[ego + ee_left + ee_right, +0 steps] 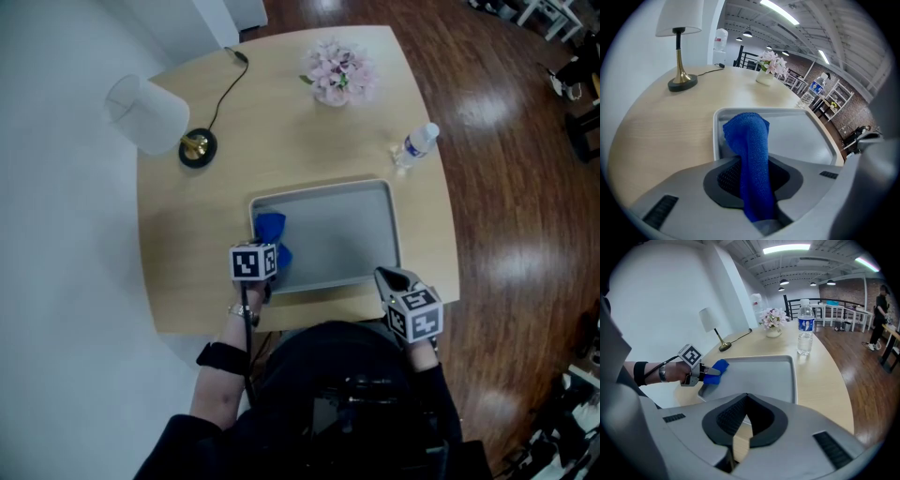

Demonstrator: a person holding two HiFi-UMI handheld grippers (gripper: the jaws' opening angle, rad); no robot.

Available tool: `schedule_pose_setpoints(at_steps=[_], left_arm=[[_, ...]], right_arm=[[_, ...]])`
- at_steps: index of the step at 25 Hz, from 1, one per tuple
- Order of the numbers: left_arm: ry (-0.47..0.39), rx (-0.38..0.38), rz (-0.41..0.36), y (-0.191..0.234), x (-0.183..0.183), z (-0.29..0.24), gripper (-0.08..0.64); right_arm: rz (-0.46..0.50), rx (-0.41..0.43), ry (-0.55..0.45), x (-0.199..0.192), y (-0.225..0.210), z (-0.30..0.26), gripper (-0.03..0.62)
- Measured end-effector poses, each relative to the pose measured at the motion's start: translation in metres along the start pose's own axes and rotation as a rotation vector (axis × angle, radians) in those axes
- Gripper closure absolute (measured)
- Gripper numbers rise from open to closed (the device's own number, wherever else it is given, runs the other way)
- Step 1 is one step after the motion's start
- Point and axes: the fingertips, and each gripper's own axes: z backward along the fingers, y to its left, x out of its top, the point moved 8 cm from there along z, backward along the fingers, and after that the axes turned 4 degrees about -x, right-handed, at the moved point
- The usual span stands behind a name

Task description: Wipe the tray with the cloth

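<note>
Head view: left hand-held gripper [268,249] clamps blue cloth [270,226] in the tray [347,234]; right hand-held gripper [391,278] closed, empty.
</note>
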Motion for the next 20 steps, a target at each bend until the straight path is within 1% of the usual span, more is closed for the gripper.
schedule_pose_setpoints(at_steps=[4,11,16,18,20], left_arm=[[0.004,-0.037,0.032,-0.015,-0.031,0.010,0.448],[0.040,-0.077,0.032,-0.037,-0.068,0.019,0.448],[0.077,-0.082,-0.022,-0.049,-0.076,0.018,0.449],[0.084,-0.094,-0.032,-0.051,-0.073,0.017,0.449],[0.073,-0.104,-0.031,-0.048,-0.063,0.018,0.449]], right_arm=[[0.001,0.004,-0.006,-0.002,0.001,0.002,0.586],[0.024,0.023,-0.011,0.002,0.006,-0.001,0.586],[0.031,0.033,-0.007,0.007,0.005,-0.004,0.586],[0.029,0.036,-0.005,0.008,0.004,-0.006,0.586],[0.024,0.037,-0.001,0.010,0.003,-0.007,0.586]])
